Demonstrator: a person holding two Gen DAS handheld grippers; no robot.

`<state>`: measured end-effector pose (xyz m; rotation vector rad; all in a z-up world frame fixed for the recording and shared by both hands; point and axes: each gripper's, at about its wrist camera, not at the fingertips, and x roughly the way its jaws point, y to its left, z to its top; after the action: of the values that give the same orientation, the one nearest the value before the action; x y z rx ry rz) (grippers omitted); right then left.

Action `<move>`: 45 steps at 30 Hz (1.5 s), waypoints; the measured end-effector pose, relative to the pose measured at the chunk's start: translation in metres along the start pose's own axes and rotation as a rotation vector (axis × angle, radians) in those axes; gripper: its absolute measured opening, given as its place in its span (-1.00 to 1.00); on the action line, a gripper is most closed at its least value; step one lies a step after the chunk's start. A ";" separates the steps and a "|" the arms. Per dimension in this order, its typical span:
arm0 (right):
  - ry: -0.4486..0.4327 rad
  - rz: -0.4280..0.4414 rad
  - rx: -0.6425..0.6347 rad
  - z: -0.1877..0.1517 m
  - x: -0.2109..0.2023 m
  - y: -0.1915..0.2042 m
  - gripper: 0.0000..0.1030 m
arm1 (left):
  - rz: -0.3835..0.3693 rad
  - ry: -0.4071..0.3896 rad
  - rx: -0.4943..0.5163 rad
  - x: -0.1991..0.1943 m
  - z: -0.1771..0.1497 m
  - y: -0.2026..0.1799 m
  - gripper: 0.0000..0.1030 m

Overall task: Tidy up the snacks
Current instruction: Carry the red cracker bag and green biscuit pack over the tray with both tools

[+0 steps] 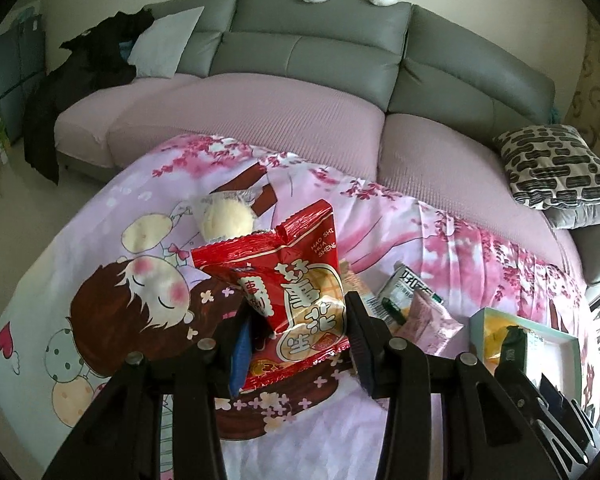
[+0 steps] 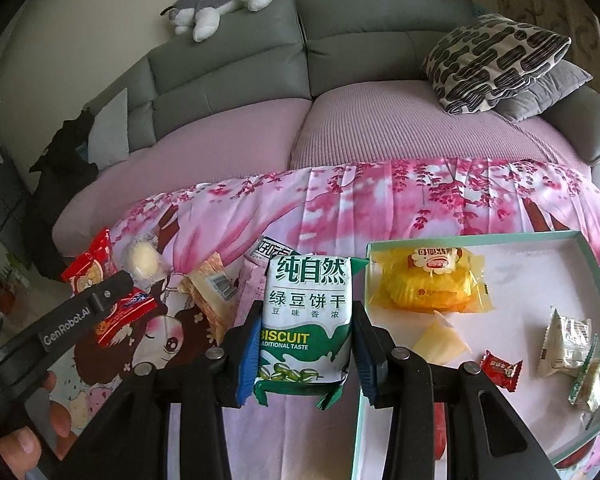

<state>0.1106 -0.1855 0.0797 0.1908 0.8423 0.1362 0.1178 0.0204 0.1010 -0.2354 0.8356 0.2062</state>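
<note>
Right wrist view: the right gripper (image 2: 306,344) is clamping a green biscuit pack (image 2: 306,316) narrowly by its sides, carrying it upright just left of the tray (image 2: 580,248), probably so it can join the yellow cake (image 2: 428,280) and small sweets already sitting there. Over on the left, the left gripper (image 1: 300,320) is pinching a red peanut pack (image 1: 292,280) between its pads, holding it clear above the floral cloth (image 1: 380,208), where a round bun (image 1: 224,216) and other packets are waiting for sorting.
</note>
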 end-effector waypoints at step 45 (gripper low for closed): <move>-0.156 -0.235 0.467 -0.023 -0.091 -0.217 -0.16 | -0.351 0.002 0.417 -0.027 -0.071 -0.227 -0.13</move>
<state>0.0425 -0.4123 0.0830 0.5308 0.7246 -0.2962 0.1120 -0.2186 0.1038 0.0126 0.8059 -0.2969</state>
